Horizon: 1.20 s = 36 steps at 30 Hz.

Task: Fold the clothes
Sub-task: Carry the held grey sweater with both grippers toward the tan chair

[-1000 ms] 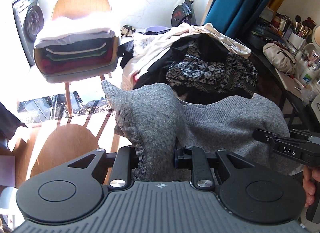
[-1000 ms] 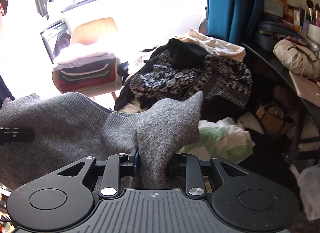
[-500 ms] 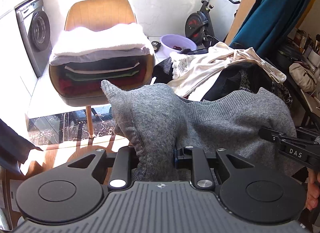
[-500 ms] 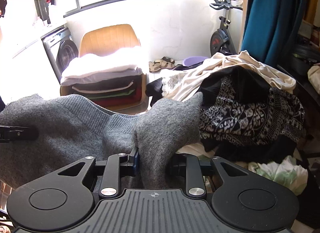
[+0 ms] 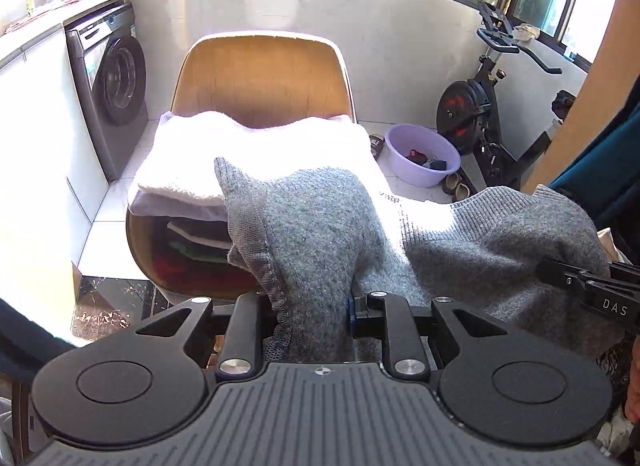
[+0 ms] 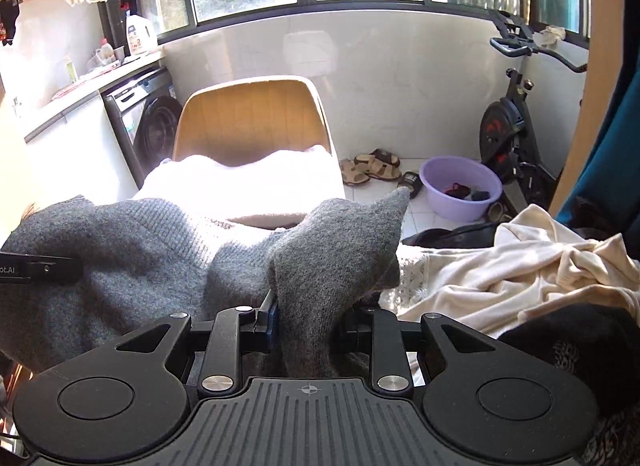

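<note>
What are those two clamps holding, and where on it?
Both hold one grey sweater: left gripper and right gripper each pinch a bunched corner at opposite ends.

left gripper [image 5: 316, 318]: clamped on grey sweater [image 5: 328, 234] | right gripper [image 6: 308, 326]: clamped on sweater, level alongside

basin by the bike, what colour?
Lilac basin, clearest in the right wrist view.

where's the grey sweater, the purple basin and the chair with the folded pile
grey sweater [image 5: 320, 234], left wrist view, on the raised corner above the gripper
purple basin [image 6: 436, 189], right wrist view, on its front wall
chair [image 5: 260, 77], left wrist view, on the wooden backrest
</note>
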{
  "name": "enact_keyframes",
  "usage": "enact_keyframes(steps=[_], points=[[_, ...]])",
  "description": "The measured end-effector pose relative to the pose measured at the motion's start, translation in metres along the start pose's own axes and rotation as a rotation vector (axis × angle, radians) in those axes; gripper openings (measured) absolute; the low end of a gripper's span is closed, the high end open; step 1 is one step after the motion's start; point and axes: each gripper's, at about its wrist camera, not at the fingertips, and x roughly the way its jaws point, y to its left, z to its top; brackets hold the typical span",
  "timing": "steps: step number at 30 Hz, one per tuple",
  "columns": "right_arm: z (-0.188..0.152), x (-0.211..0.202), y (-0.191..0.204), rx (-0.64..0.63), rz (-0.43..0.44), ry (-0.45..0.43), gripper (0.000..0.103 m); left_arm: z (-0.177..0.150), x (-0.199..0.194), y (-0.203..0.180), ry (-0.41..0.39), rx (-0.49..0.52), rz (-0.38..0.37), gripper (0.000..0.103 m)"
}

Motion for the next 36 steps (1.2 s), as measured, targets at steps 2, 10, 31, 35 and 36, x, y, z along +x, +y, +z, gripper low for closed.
enact_keyframes(steps=[2,10,31,35,36], points=[[0.031,0.022,-0.001,0.002,0.026,-0.005,0.023,0.026,0.015,0.010,-0.014,-0.024,0.015,0.022],[0.133,0.098,0.035,-0.021,0.073,-0.064,0.023,0.105,0.066,0.077,-0.059,-0.057,0.022,0.022],[0.198,0.288,0.155,0.068,-0.054,0.051,0.024,0.199,0.186,0.223,0.055,-0.124,-0.138,0.022],[0.209,0.309,0.150,0.084,-0.061,0.061,0.024,0.214,0.207,0.224,0.072,-0.114,-0.131,0.022],[0.212,0.315,0.148,0.083,-0.061,0.064,0.024,0.218,0.212,0.224,0.073,-0.116,-0.128,0.022]])
